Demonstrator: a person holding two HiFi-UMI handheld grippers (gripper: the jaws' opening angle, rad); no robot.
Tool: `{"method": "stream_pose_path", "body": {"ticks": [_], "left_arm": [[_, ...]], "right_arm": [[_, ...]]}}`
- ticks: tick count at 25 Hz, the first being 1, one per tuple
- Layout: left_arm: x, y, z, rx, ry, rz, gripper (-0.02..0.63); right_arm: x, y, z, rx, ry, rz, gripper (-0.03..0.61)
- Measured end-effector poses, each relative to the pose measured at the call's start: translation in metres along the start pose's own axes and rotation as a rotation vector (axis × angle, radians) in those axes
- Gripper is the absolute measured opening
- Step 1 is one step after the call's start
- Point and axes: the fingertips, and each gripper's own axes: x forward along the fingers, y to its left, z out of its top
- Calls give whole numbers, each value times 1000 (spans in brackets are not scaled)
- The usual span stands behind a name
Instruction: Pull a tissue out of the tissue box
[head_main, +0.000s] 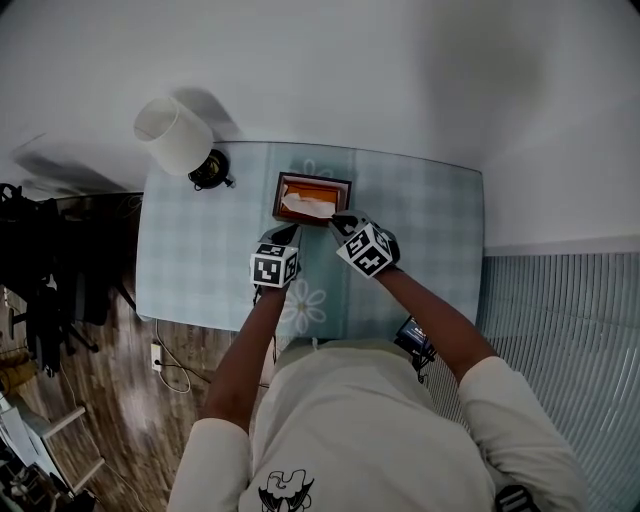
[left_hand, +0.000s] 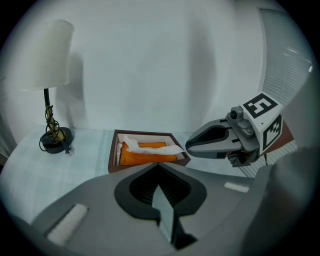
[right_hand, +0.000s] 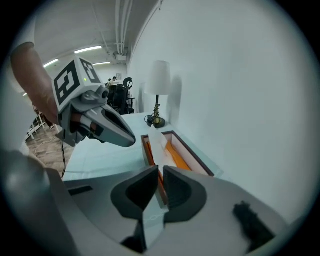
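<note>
A brown wooden tissue box (head_main: 313, 179) stands near the back of a pale blue checked table (head_main: 200, 250). It holds an orange pack with a white tissue (head_main: 305, 207) sticking out of the top. My left gripper (head_main: 283, 232) hovers just in front of the box's near left corner, jaws together and empty. My right gripper (head_main: 342, 220) hangs by the near right corner, also shut with nothing in it. In the left gripper view the box (left_hand: 112, 155) and tissue (left_hand: 150, 148) lie just beyond my jaws (left_hand: 158, 166). In the right gripper view the tissue (right_hand: 159, 142) rises ahead of my jaws (right_hand: 160, 169).
A lamp with a white shade (head_main: 180, 140) and dark base stands at the table's back left corner. A plain wall runs behind the table. Wood floor with a cable and plug (head_main: 160, 360) lies left of the table. A ribbed panel (head_main: 560, 320) is on the right.
</note>
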Motion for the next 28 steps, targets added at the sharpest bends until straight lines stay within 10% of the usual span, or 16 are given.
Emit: {"method": "stream_pose_path", "body": {"ticks": [7, 14, 21, 28], "left_arm": [[0, -1, 1, 8, -1, -4, 6], [0, -3, 5, -5, -13, -13, 6], [-3, -5, 8, -17, -28, -19, 6], [-4, -6, 7, -9, -28, -19, 6]], "right_arm": [[15, -3, -11, -20, 65, -9, 174], [36, -5, -14, -55, 123, 33, 181], [31, -15, -7, -12, 96, -13, 21], [28, -13, -4, 4, 81, -4, 15]]}}
